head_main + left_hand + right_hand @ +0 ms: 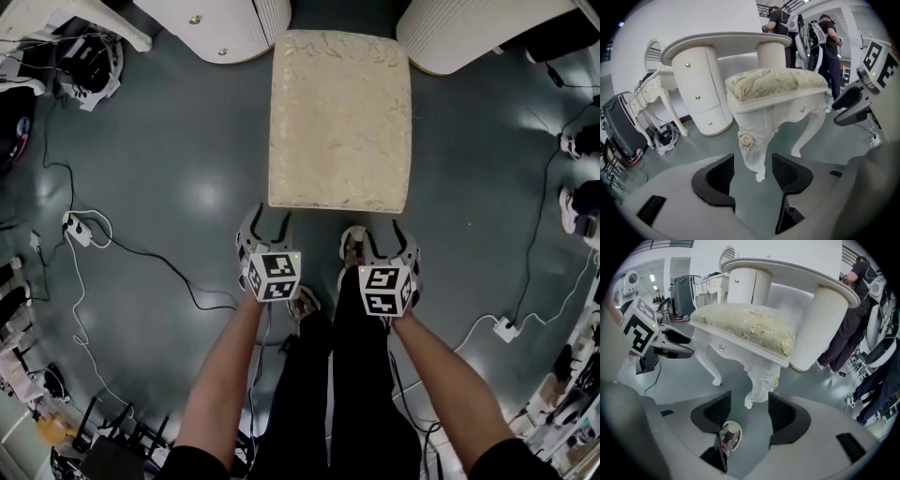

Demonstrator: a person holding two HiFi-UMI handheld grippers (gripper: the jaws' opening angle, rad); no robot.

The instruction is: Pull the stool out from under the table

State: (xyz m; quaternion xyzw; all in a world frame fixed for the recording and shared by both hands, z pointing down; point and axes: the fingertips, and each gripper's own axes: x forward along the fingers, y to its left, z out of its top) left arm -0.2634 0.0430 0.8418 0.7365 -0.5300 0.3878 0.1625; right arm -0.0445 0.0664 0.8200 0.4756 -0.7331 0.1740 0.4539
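Below the cream brocade-topped stool [339, 117], left gripper [270, 217] and right gripper [379, 231] fingers gape empty; pull seems done, retreat next.

Under you, the glossy grey floor [178, 141] carries the cream-cushioned white carved stool [339, 117] and two round white table pedestals [225, 28]. Black and white cables [131, 251] trail across it.

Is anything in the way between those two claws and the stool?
Nothing visible. The left gripper and right gripper are open just short of the stool's near edge, with only bare floor between. Each gripper view shows a carved stool leg straight ahead, unobstructed.
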